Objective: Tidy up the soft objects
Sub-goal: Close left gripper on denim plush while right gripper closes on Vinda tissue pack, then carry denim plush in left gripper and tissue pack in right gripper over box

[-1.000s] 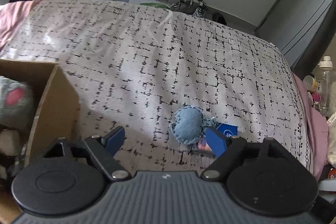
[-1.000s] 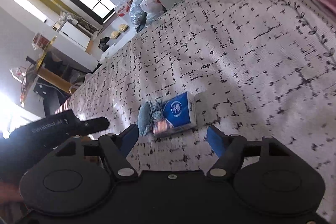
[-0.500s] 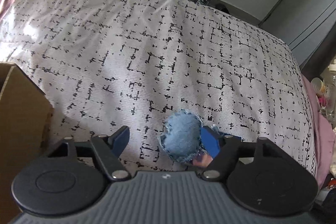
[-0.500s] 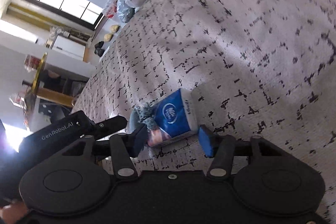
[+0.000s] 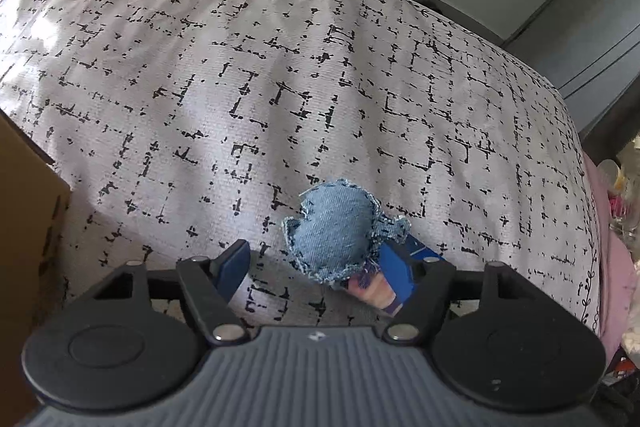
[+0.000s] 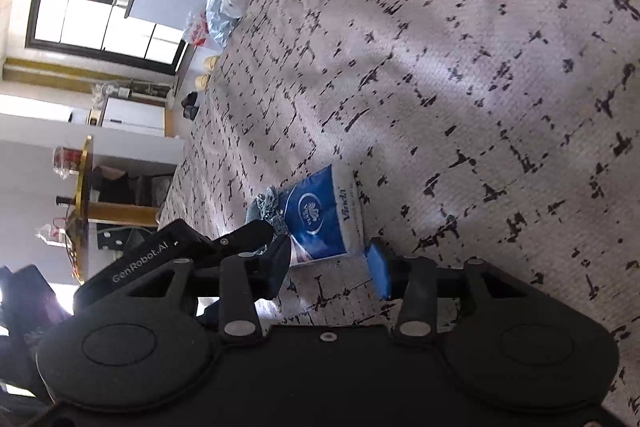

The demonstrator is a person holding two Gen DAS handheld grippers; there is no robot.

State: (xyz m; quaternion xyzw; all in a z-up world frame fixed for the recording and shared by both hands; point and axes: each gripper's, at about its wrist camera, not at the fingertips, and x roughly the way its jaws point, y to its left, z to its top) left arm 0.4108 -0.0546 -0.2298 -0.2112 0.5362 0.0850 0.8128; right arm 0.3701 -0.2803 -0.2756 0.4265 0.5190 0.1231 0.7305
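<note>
Nearest us, our left gripper hangs spread wide over the bed, its right finger against the denim plush, nothing clamped. Our right gripper gapes too, its fingers flanking the near end of the blue tissue pack, which lies on the bed touching the plush. Farther left, a cardboard box sits.

**Both grippers low, jaws spread**

The left gripper hangs low with its 2 blue-padded fingers wide apart. The right gripper sits close beside it, tilted, fingers likewise parted, nothing clamped.
</note>
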